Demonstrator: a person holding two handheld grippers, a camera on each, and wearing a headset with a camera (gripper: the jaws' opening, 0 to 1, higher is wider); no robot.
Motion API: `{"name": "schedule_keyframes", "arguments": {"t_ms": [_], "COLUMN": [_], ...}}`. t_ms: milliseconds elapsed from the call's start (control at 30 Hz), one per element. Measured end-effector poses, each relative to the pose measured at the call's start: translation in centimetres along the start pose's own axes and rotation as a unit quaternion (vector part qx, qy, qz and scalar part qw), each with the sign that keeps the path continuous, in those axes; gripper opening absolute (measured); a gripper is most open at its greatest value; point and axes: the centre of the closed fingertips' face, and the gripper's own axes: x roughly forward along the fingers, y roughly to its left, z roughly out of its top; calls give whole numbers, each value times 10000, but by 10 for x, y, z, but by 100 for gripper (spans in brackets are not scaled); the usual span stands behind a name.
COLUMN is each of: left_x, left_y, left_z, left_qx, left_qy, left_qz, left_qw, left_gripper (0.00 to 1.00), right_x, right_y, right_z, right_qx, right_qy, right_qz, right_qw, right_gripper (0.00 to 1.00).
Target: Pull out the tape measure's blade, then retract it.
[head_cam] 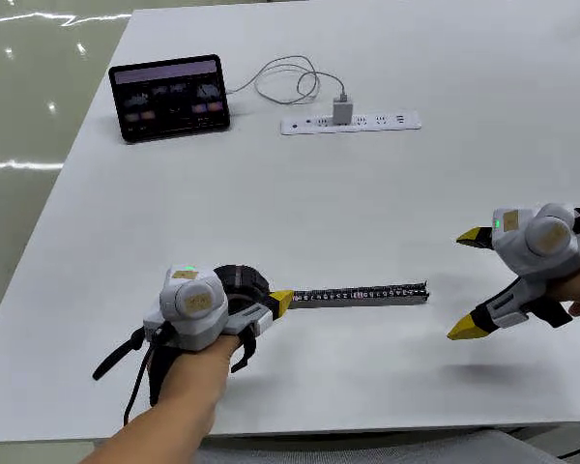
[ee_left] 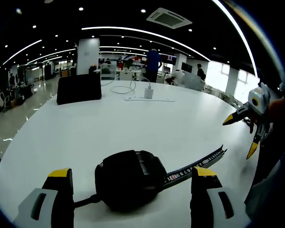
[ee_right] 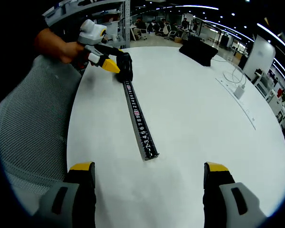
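The left tool (head_cam: pixel 261 295) sits low over the white table (head_cam: pixel 367 213), close to its near edge, and the table's left edge lies well off to that tool's left. Its jaws are spread and straddle the one black tape measure (head_cam: pixel 240 282). In the left gripper view bare table shows between each jaw and the case (ee_left: pixel 128 183), so the tool (ee_left: pixel 132 173) is released rather than clamped.

From the case, the single blade (head_cam: pixel 362 293) lies flat on the table and runs straight toward the right tool (head_cam: pixel 464 285). The blade's end stops short of that tool, with a clear gap of table between them. The right tool hangs above the table near the near edge, jaws wide apart and holding nothing. In its own view the blade tip (ee_right: pixel 140 123) lies ahead, between the two jaws (ee_right: pixel 149 167).

Ahead of both tools the table is broad and bare. Well beyond it stand one tablet (head_cam: pixel 169 97) and one power strip (head_cam: pixel 350 122) with one charger (head_cam: pixel 341 109) and its looped cable (head_cam: pixel 285 79).
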Motion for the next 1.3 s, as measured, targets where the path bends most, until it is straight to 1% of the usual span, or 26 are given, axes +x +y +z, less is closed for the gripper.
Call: {"name": "schedule_keyframes", "arguments": {"t_ms": [100,167,267,300,333,433,467,500,533,600,667,767,833,900,1000,1067,1200,1267,1300], "left_x": [1,2,3,3,3,4,4,4,4,4,5,5,6,6,6,6,6,6,6], "left_y": [-1,-1,-2,-3,-3,-4,-4,-4,-4,-4,-3,-3,-3,-2,-2,-2,-1,-1,-1], "left_z": [1,1,1,1,0,-1,-1,0,-1,-1,-1,-1,-2,-3,-3,-3,-3,-4,-4], "left_qx": [84,56,58,53,51,70,65,62,65,78,57,50,31,28,16,8,-14,1,-7], "left_qy": [-39,-65,-90,-96,-102,-97,-102,-105,-104,-103,-103,-91,-81,-72,-77,-73,-84,-73,-66], "left_qz": [-22,-35,-54,-66,-74,-94,-99,-103,-107,-111,-107,-110,-114,-116,-106,-106,-98,-82,-83], "left_qw": [10000,10000,9999,9999,9999,9999,9999,9999,9999,9999,9999,9999,9999,9999,9999,9999,9999,9999,9999], "left_gripper": [100,100,100,100,100,100,100,100,100,100,100,100,100,100,100,100,100,100,100], "right_x": [5,9,13,15,17,21,22,23,24,25,27,30,32,34,36,38,41,42,42], "right_y": [-1,0,4,4,6,6,5,4,4,3,2,2,2,2,1,1,0,-1,-2], "right_z": [2,3,3,2,-2,-9,-10,-11,-10,-7,-2,1,0,-1,-1,-1,-4,-6,-8], "right_qx": [-50,-120,-119,-162,-230,-378,-391,-408,-402,-458,-440,-518,-576,-537,-608,-611,-740,-849,-924], "right_qy": [30,63,85,120,227,379,392,440,428,388,371,393,439,501,523,545,629,697,743], "right_qz": [52,100,206,237,318,463,459,483,489,520,542,596,646,710,773,787,799,795,771], "right_qw": [10000,9999,9997,9995,9990,9975,9974,9970,9971,9968,9969,9961,9953,9948,9938,9935,9921,9908,9899], "right_gripper": [89,87,83,83,82,73,68,67,66,60,57,52,48,47,39,37,32,28,27]}}
